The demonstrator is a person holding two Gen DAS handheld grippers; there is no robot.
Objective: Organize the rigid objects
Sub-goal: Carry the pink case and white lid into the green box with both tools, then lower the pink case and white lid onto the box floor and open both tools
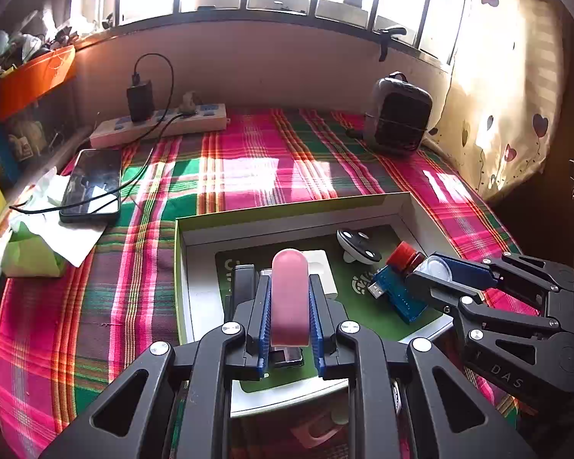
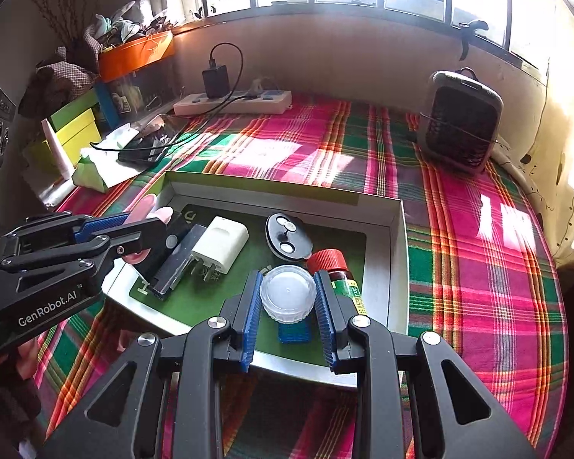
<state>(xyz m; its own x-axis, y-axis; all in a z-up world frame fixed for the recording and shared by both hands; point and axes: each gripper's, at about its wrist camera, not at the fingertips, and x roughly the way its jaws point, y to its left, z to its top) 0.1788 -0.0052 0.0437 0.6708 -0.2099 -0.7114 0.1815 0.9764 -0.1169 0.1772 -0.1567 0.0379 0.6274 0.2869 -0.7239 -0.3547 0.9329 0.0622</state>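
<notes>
Left gripper (image 1: 290, 298) clamped on a pink rounded piece (image 1: 290, 290) — long axis runs along the fingers, tip pointing far. Right gripper (image 2: 288, 306) clenched on a clear round lid-like container (image 2: 288, 293), pads on either side of its rim. Both loads hang above the near half of the open box (image 2: 398, 267), so each drop looks to be straight down, not a reach. Under the left: black block (image 2: 180, 256) and white charger (image 2: 221, 244). Under the right: blue USB stick (image 1: 396, 292); red-capped bottle (image 2: 335, 267) touching or just right of it. Bare green floor lies between the two — likely the only free spot. Farther in, a black-and-white disc (image 2: 287, 235). Beyond the box, on plaid cloth (image 2: 478, 252): phone (image 1: 92, 185) far left, heater (image 2: 461, 120) far right.
</notes>
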